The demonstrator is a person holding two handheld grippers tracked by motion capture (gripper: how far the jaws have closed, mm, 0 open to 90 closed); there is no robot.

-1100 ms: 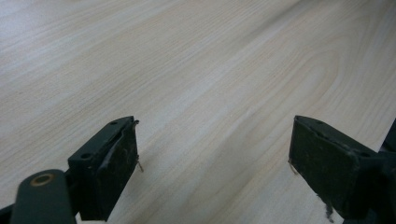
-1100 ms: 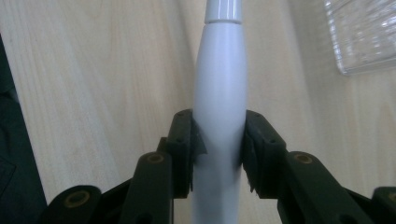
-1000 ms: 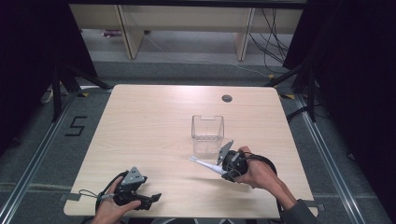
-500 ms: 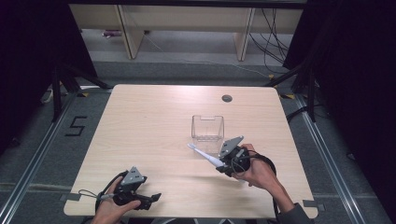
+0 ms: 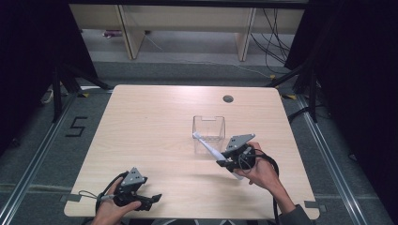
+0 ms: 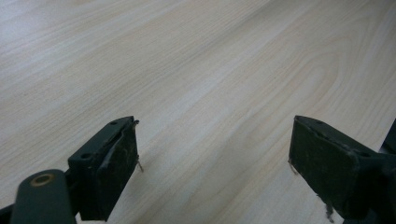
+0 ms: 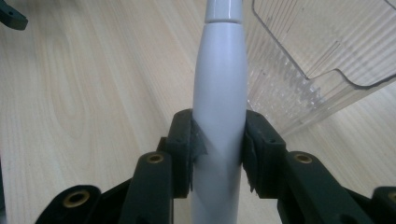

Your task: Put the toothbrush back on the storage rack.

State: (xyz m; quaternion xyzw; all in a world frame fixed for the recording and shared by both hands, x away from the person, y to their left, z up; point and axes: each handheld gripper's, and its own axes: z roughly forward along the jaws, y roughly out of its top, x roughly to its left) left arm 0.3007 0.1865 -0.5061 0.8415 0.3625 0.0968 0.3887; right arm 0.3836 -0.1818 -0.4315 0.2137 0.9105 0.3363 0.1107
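Observation:
My right gripper (image 5: 225,162) is shut on a white, pen-shaped handle (image 5: 208,147), which slants up and to the left from the jaws. Its far tip lies against the front left edge of a clear ribbed plastic container (image 5: 209,125) standing mid-table. In the right gripper view the pads (image 7: 186,140) clamp both sides of the white handle (image 7: 219,88), and the container (image 7: 299,60) is just to its right. My left gripper (image 5: 153,198) rests at the table's front left. Its jaws stand wide apart over bare wood (image 6: 215,163).
The light wooden table (image 5: 150,117) has a round cable hole (image 5: 228,99) at the back right. Shelving and cables stand on the floor beyond the far edge. Dark curtains flank both sides.
The right gripper has tilted the white handle upward, and its tip has risen from near the tabletop to the container's front left edge. The left gripper has stayed put.

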